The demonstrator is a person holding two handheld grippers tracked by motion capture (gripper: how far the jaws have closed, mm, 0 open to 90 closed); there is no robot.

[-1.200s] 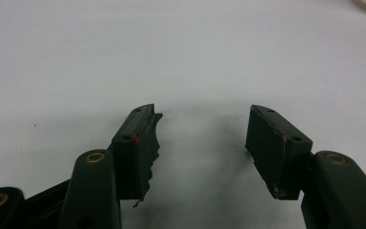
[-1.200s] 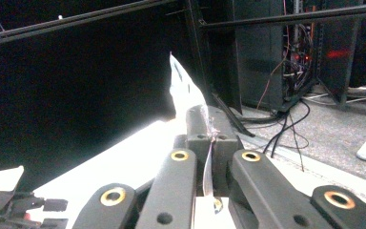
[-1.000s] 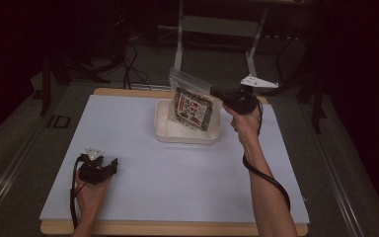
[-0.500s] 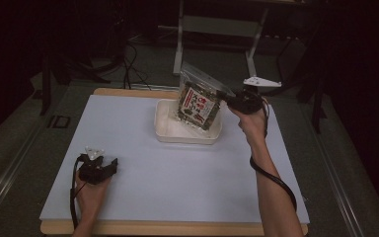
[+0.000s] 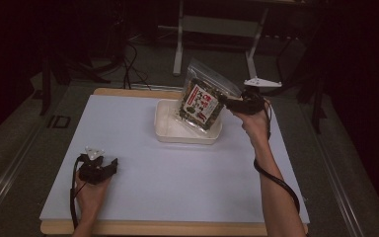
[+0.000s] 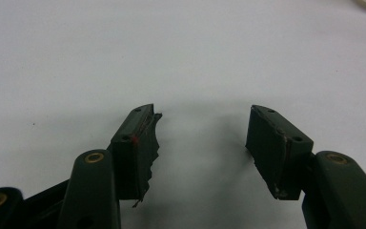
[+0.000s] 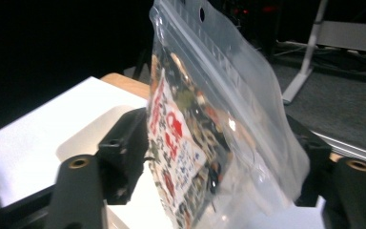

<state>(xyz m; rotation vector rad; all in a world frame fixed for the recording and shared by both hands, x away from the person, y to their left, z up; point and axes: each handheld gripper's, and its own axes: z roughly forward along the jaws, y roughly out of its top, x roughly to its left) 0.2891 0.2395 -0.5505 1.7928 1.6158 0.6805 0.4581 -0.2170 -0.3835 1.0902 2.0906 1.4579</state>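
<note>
One snack bag [image 7: 205, 124] stands between the right tongs' [image 7: 214, 157] opening jaws.

The bag [image 7: 205, 138] between my right gripper [image 7: 219, 157]'s jaws is clear, glossy plastic film, creased and catching highlights, with a printed paper-like label inside. My jaws are matt black plastic with small brass-coloured rivets; on my left gripper [image 6: 202, 138] the pad at nine o'clock is torn and ragged along its edge. The tray [image 5: 168, 131] looks like smooth, white, faintly shiny plastic. The table [image 5: 177, 177] has a matt white top over a pale wooden edge.
</note>
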